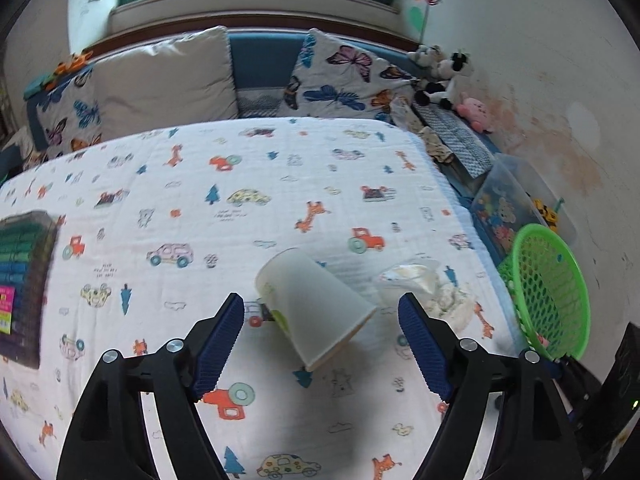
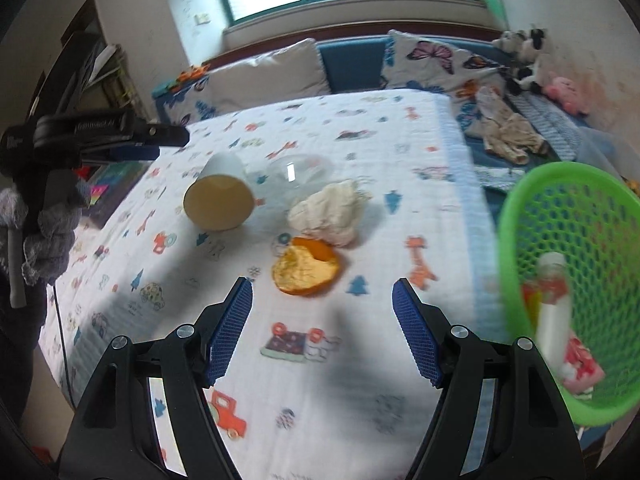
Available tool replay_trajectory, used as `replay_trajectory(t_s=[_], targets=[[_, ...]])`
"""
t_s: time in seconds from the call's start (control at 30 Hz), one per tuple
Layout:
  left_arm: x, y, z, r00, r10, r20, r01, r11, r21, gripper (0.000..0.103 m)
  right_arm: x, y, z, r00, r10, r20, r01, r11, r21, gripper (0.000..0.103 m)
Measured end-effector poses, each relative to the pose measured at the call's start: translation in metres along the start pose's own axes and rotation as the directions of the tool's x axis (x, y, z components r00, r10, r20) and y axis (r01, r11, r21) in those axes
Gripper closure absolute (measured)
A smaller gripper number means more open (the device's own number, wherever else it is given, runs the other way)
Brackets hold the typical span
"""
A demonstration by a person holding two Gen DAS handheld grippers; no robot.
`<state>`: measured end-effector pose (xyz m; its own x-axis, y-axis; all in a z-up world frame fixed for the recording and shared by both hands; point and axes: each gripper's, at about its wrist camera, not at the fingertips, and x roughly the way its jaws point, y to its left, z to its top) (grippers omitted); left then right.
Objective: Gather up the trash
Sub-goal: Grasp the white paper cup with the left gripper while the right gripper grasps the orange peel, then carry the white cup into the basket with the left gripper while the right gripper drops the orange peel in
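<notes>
The left gripper (image 1: 321, 344) is spread wide and holds nothing. It hangs over a paper cup (image 1: 314, 310) that lies on its side on the bed sheet (image 1: 240, 184). The cup sits between the 2 blue pads but they do not touch it. I think the wide gap is there so the pads can go around the cup and squeeze it.

The right gripper (image 2: 322, 328) is spread wide too, with nothing in it. It points at an orange peel (image 2: 306, 272) that lies on the sheet just ahead of its tips. A crumpled white tissue (image 2: 328, 214) sits just behind the peel, and a clear plastic lid (image 2: 300, 170) lies past that, near the cup.

The green basket (image 2: 568, 288) is at the right edge of the bed, tipped so its mouth faces the trash. That may make dropping things in easy. It already holds a small white bottle (image 2: 554, 312) and a red and white wrapper (image 2: 582, 364).

So the cup, peel, tissue and lid are not yet picked up
</notes>
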<state>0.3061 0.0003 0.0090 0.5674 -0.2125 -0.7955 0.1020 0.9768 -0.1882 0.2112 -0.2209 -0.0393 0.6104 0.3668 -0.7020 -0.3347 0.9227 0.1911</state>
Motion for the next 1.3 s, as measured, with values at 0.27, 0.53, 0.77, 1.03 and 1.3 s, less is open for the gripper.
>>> replay_trajectory(t_s=[0.27,0.53,0.77,1.03,1.3], targets=[[0.025,0.021,0.005,0.999,-0.002,-0.044,-0.003,0.995,-0.097,0.024,0.04,0.01,0.006,0.998,0.014,-0.058,-0.015,1.0,-0.027,0.03],[0.052,0.027,0.008,0.995,-0.015,-0.099,-0.001,0.987,-0.161,0.023,0.065,0.011,0.006,0.995,-0.009,-0.095,0.006,0.999,-0.04,0.03],[0.068,0.029,0.01,0.993,-0.018,-0.121,-0.008,0.978,-0.209,0.023,0.076,0.018,0.006,0.994,-0.05,-0.102,0.04,0.995,-0.096,0.034],[0.087,0.025,0.011,0.987,-0.046,-0.152,0.006,0.967,-0.256,0.023,0.078,0.021,0.006,0.992,-0.076,-0.099,0.063,0.99,-0.125,0.049],[0.093,0.023,0.01,0.987,-0.059,-0.15,0.018,0.965,-0.261,0.03,0.069,0.017,0.006,0.995,-0.046,-0.088,0.037,0.994,-0.101,0.054]])
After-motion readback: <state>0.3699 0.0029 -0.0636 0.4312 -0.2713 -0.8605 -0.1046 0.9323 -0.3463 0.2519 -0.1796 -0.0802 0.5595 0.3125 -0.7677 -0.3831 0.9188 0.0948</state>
